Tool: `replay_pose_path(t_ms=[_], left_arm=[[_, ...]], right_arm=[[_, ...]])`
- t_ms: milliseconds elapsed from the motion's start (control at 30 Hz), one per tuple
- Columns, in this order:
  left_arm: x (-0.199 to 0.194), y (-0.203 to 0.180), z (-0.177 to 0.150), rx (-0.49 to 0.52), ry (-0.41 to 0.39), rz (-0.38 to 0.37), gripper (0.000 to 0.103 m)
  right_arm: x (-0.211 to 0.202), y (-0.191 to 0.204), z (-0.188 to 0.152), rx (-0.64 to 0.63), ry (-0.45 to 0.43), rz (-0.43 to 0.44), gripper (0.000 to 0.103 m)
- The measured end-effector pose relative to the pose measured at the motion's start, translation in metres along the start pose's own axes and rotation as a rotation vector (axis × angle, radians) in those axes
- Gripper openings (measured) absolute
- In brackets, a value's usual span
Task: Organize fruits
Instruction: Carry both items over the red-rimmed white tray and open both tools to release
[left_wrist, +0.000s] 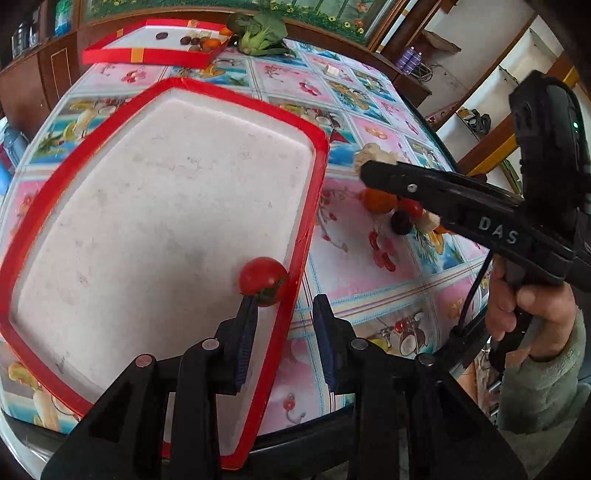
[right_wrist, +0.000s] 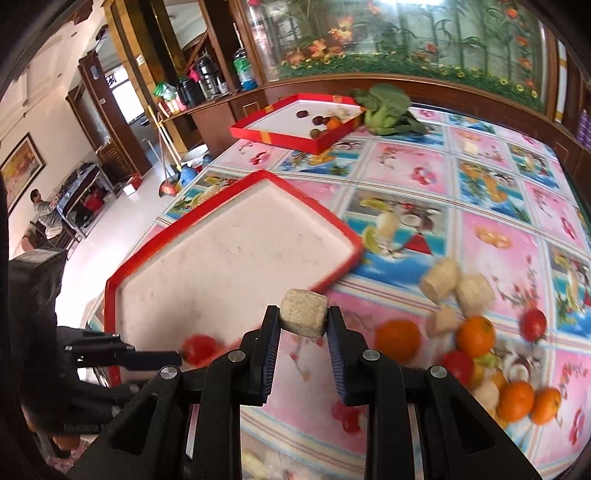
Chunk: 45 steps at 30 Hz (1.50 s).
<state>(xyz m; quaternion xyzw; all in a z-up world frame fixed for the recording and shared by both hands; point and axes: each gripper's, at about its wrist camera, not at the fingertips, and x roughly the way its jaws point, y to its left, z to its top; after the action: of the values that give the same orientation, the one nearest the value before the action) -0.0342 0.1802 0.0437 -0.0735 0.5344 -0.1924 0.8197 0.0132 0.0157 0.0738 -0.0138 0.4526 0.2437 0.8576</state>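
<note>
While the right tool grips: right tool (right_wrist: 303, 314) is clenched on a pale stubby cylinder piece (right_wrist: 304, 312), pads pressing its two flat ends.
Piece's long axis: runs across the tool, from pad to pad, roughly level in the right wrist view; rounded side faces up.
Piece's place: held above the desk (right_wrist: 406, 173) just off the near corner of the white tray (right_wrist: 236, 258) with a red rim, not touching either.
Left tool: left tool (left_wrist: 284, 314) is released, nothing between its pads; it straddles the tray's red rim.
Tomato: small red tomato (left_wrist: 263, 280) lies inside the tray against the right rim, stem end tilted toward the left tool; it sits just ahead of the left pad's tip, whether touching I cannot tell.
Loose fruit: oranges (right_wrist: 475, 335), tomatoes and more pale pieces (right_wrist: 441, 282) lie in a cluster on the desk, right of the held piece.
Far end: red box (right_wrist: 295, 125) with a few fruits in it, green leafy vegetable (right_wrist: 384, 105) beside it.
</note>
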Motion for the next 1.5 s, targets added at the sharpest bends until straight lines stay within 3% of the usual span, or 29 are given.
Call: replay_pose_path(t_ms=[100,167,433,1033,1100,1167,1500], left_arm=[[-0.010,0.003,0.022,0.020,-0.045,0.021,0.029],[-0.012,0.010,0.040,0.046,-0.075,0.076,0.029],[0.003,0.050,0.089,0.021,-0.109,0.166,0.028],[0.027,0.053,0.078,0.020,-0.085,0.194,0.028],[0.027,0.050,0.076,0.027,-0.087,0.207,0.028],[0.026,0.048,0.074,0.031,-0.089,0.210,0.028],[0.013,0.022,0.062,0.053,-0.112,0.212,0.029]], right_arm=[[0.014,0.008,0.012,-0.013,0.013,0.009,0.026],[0.021,0.010,0.018,-0.015,0.021,0.015,0.026],[0.057,0.011,0.035,-0.007,0.081,0.018,0.026],[0.095,0.032,0.026,-0.063,0.150,0.005,0.029],[0.092,0.032,0.026,-0.055,0.145,0.001,0.035],[0.083,0.031,0.025,-0.047,0.129,-0.009,0.048],[0.013,0.003,0.001,0.042,0.026,-0.039,0.058]])
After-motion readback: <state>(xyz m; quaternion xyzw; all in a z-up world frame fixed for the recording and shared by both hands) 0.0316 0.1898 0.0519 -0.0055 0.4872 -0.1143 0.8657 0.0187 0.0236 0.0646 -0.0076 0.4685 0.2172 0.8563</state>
